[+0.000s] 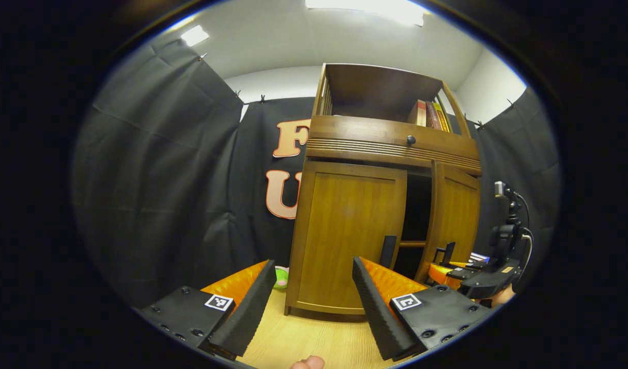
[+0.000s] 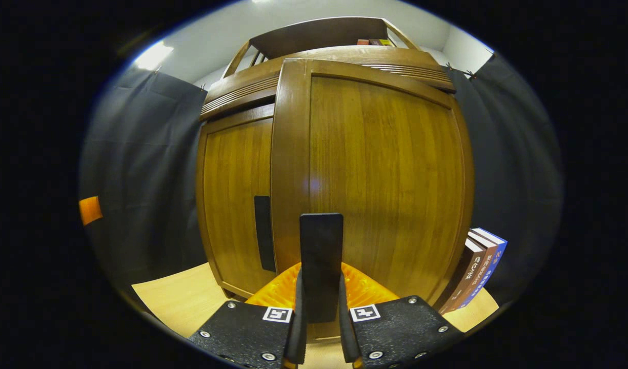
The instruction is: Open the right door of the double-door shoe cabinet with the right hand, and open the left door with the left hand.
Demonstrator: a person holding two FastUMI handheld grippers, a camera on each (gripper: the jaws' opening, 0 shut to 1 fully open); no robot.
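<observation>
Right gripper (image 2: pixel 320 328) clamped on right door's handle (image 2: pixel 321 256) (upright bar), door (image 2: pixel 385 174) ajar. Left gripper (image 1: pixel 314 302) fingers apart, empty; left door (image 1: pixel 349 230) shut, its handle (image 1: pixel 388 251) ahead, slightly right.

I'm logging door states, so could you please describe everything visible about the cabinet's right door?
The right door is a brown wooden panel in a darker frame, with a grain running upright. It stands swung partly open; the left gripper view shows a dark gap between it and the closed left door. A flat dark upright handle sits near its free edge, and the right gripper is shut on that handle. Books lean beside the cabinet.
</observation>
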